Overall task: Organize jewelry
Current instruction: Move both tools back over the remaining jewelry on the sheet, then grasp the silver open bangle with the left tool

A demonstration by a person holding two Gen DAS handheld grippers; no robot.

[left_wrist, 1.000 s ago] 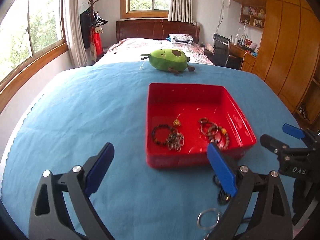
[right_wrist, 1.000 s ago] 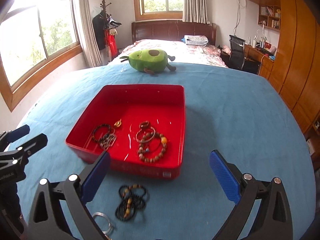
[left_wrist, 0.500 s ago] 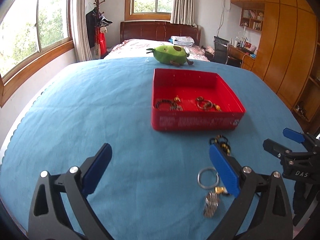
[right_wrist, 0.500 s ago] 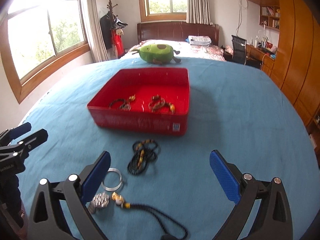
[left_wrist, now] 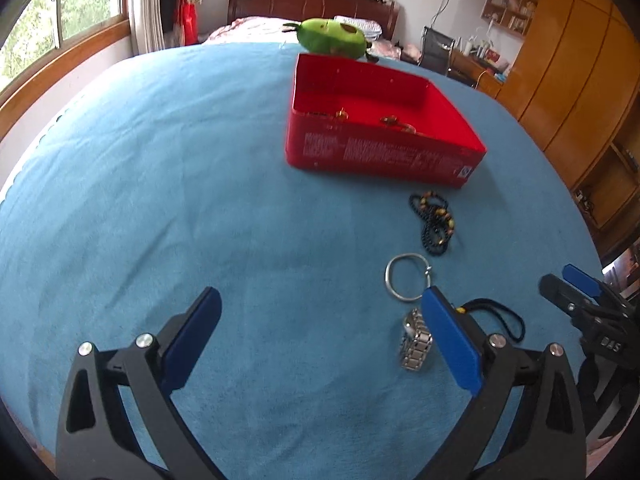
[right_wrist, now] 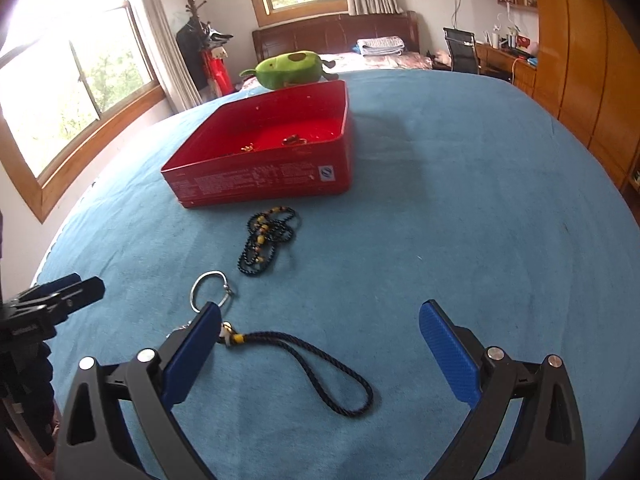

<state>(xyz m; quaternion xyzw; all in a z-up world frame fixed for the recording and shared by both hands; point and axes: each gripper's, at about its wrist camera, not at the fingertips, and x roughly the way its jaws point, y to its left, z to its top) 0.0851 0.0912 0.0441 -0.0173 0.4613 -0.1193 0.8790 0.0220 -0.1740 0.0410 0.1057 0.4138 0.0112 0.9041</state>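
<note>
Both grippers stood over the blue cloth [left_wrist: 168,208] on the near side of the red tin tray [right_wrist: 264,184], which already held a few pieces seen only partly over its wall. Four pieces lay loose on the cloth in a rough line running from the tray toward the cameras: a black beaded bracelet with amber beads [right_wrist: 266,242] just in front of the tray wall, then a silver bangle [left_wrist: 407,282], then a metal-link watch [left_wrist: 416,346], and a dark braided cord loop with a gold bead [right_wrist: 320,376]. The left gripper [left_wrist: 320,344] was released and empty, its jaws having just been opening toward full spread with only bare cloth between them; the watch sat just inside its right finger, long axis roughly along the line the gripper pointed. The right gripper [right_wrist: 320,356] was likewise spread wide and held nothing; the cord loop lay directly between its jaws, its long axis running diagonally from the bead end at the left finger down toward the middle. Judgement: the right gripper was nearer the cord and better placed for it, the left for the watch. The bangle and bracelet lay further ahead of both.
</note>
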